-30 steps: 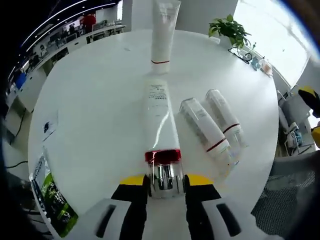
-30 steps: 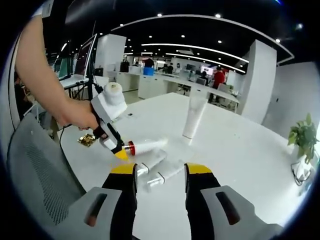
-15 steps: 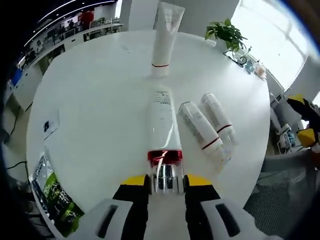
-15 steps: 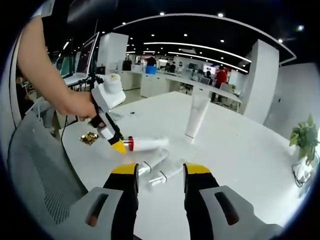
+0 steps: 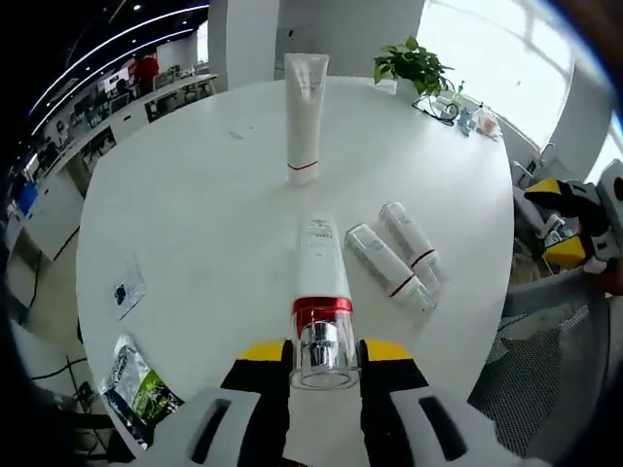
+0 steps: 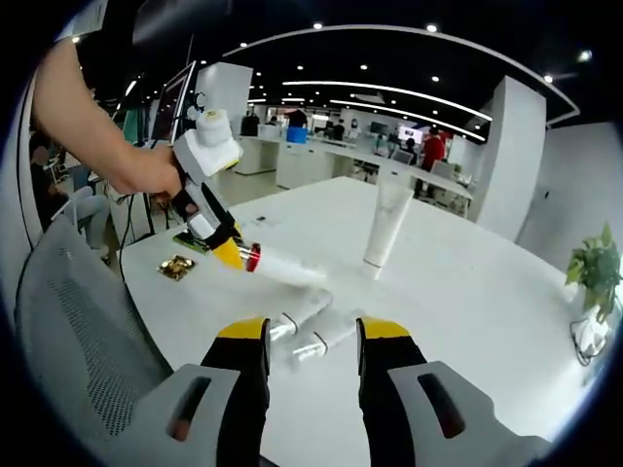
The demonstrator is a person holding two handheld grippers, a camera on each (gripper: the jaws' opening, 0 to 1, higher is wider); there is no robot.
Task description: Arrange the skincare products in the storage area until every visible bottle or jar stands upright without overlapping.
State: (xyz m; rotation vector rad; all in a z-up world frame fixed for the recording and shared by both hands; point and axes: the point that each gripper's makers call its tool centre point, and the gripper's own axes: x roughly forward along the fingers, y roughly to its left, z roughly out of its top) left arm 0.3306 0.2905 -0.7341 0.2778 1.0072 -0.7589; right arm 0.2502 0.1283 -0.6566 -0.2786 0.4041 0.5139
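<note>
My left gripper [image 5: 324,360] is shut on the clear cap of a white bottle with a red band [image 5: 322,282] and holds it lifted off the round white table [image 5: 195,214]. The same bottle [image 6: 287,269] hangs tilted in the left gripper [image 6: 232,255] in the right gripper view. Two white bottles with red bands [image 5: 394,255] lie side by side on the table, to the right of the held one. A white tube [image 5: 304,117] stands upright on its cap farther back. My right gripper [image 6: 311,345] is open and empty, near the two lying bottles [image 6: 311,329].
A green-and-black packet [image 5: 144,389] and a small card [image 5: 127,290] lie near the table's left edge. A gold wrapper [image 6: 177,264] sits by the near edge. A potted plant [image 5: 414,63] and small items stand at the far side. A mesh chair [image 6: 88,331] is close.
The left gripper has raised the held bottle off the table, its far end lifting. The left gripper view has pulled back and up. The right gripper has barely moved.
</note>
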